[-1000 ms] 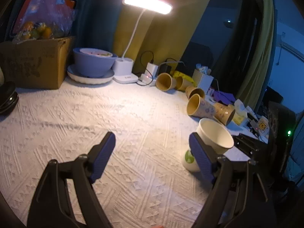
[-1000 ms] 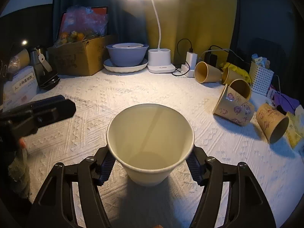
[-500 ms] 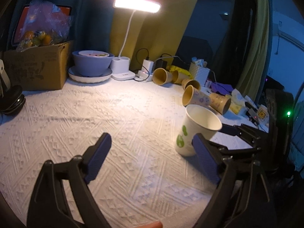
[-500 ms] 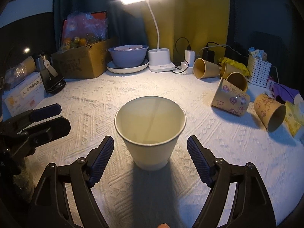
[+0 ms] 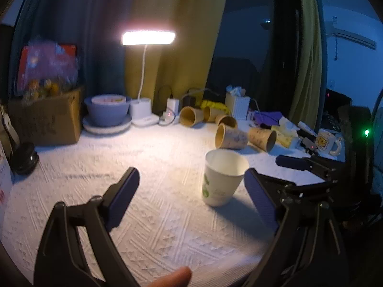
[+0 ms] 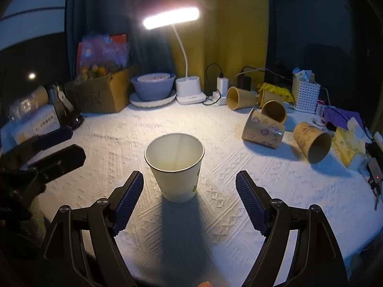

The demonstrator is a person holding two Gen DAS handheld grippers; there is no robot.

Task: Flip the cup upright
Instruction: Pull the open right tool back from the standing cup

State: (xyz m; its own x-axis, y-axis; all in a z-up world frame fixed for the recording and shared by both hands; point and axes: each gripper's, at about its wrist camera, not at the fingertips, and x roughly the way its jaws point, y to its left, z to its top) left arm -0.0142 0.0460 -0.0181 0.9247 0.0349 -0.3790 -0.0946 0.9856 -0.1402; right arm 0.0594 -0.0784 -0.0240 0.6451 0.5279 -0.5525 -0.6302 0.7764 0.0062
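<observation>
A white paper cup with green print [image 6: 176, 166] stands upright on the white textured tablecloth [image 6: 239, 191]. It also shows in the left wrist view [image 5: 221, 177]. My right gripper [image 6: 189, 186] is open and empty, a little behind the cup, with the cup centred just beyond its fingertips. My left gripper [image 5: 191, 186] is open and empty to the cup's left, its right finger [image 5: 259, 198] close beside the cup. The left gripper's fingers [image 6: 59, 157] show at the left of the right wrist view.
Several brown paper cups [image 6: 263, 125] lie on their sides at the back right. A lit desk lamp [image 6: 189, 91], a blue bowl on a plate [image 6: 153, 87], a cardboard box [image 6: 100, 93] and a white basket [image 6: 305, 94] line the back. A mug [image 5: 326, 141] stands far right.
My right gripper has opened, let go of the cup and drawn back from it. The cup now stands alone on the cloth. My left gripper has lifted and shifted its view.
</observation>
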